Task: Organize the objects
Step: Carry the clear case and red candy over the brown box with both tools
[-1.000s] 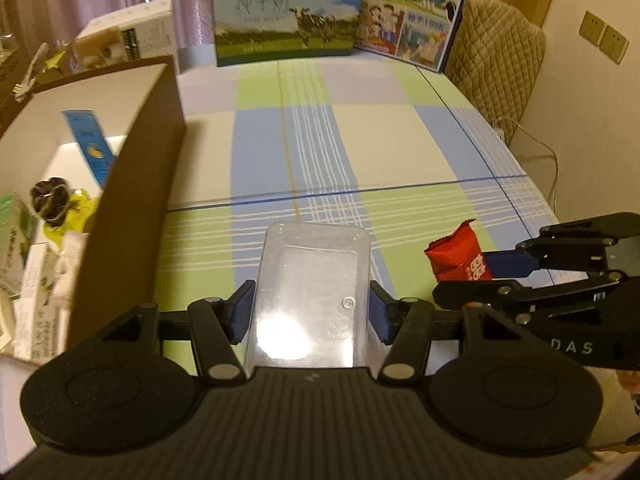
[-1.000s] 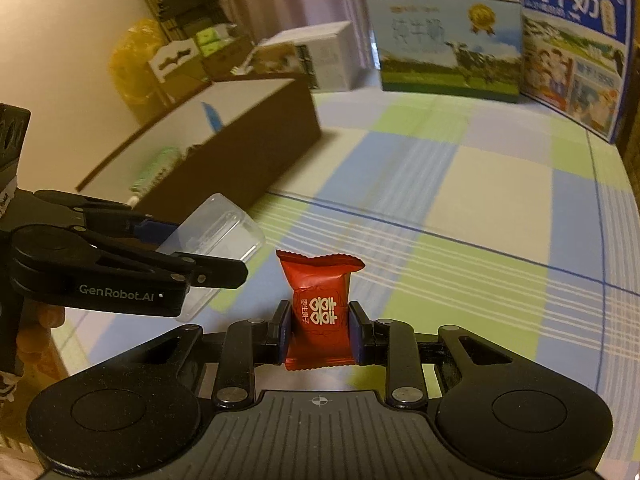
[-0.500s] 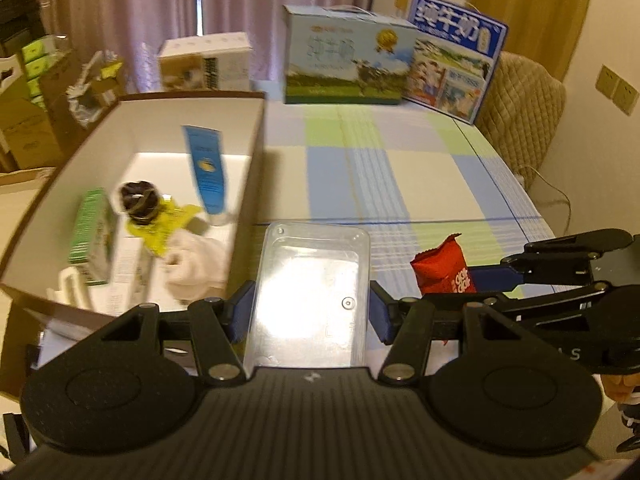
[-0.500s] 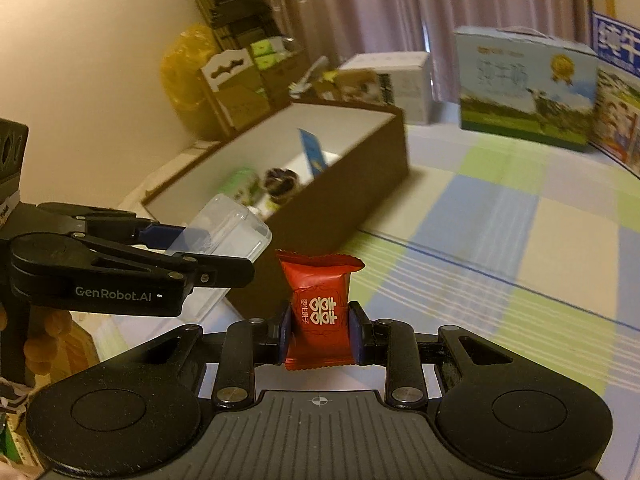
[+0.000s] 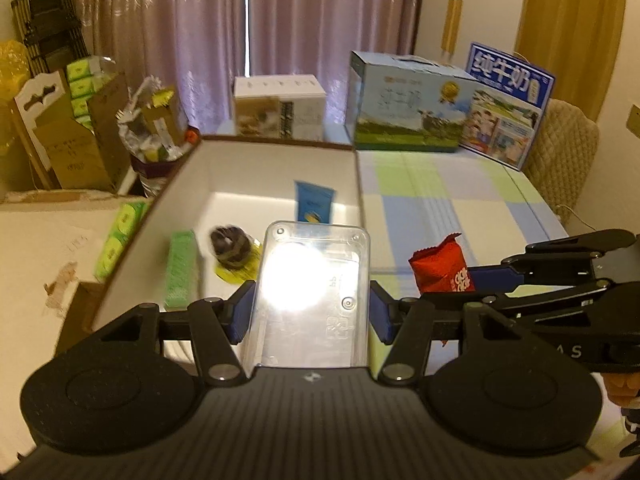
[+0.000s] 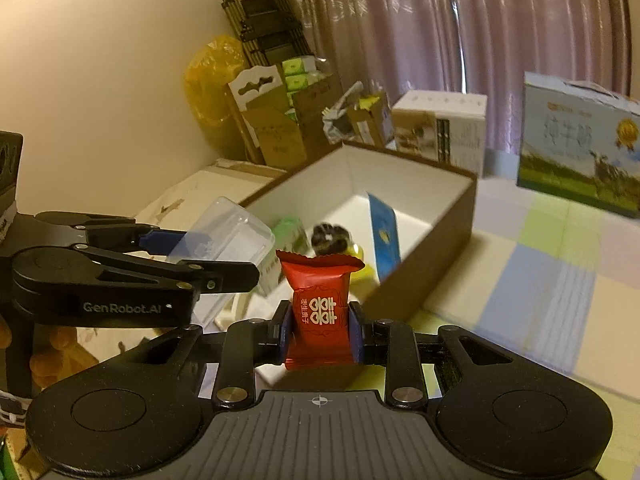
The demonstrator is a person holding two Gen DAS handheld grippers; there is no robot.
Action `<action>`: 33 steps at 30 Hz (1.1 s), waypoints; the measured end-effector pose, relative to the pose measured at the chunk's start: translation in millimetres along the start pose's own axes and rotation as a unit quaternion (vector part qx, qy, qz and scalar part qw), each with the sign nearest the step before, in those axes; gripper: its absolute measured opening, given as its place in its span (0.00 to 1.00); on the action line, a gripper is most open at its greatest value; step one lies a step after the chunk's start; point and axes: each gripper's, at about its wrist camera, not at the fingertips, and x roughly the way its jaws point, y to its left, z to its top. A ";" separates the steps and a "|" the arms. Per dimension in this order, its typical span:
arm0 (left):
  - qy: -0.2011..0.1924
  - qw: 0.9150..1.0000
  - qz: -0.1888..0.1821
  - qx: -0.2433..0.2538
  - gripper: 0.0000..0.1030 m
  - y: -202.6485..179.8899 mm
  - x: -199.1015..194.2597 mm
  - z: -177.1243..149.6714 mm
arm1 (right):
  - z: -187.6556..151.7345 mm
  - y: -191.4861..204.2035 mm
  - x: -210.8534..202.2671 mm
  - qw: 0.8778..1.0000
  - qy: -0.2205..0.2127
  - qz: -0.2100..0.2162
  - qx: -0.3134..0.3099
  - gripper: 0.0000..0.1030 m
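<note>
Checked tablecloth (image 5: 432, 200) below; red candy packet (image 6: 320, 312) upright in right tool (image 6: 320, 334).

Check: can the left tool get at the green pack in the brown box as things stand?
Probably not yet. The left tool is shut on the clear plastic case, so its fingers are occupied. The way itself looks free: the brown box is open-topped and the green pack lies uncovered.

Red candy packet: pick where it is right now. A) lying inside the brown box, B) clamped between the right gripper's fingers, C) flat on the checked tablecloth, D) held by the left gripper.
B: the right gripper is shut on the red candy packet, holding it upright above the near edge of the brown box.
</note>
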 end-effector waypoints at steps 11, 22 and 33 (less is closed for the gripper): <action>0.011 0.999 0.028 0.013 0.52 45.6 47.9 32.3 | 38.5 -3.3 75.5 0.999 0.025 -0.030 -0.007 0.25; 0.055 0.998 0.024 0.024 0.52 70.9 120.6 48.1 | 62.3 -43.4 148.5 0.994 0.068 -0.080 -0.011 0.25; 0.089 0.995 0.012 0.041 0.52 76.9 186.4 70.5 | 84.9 -81.8 194.4 0.989 0.100 -0.107 -0.006 0.25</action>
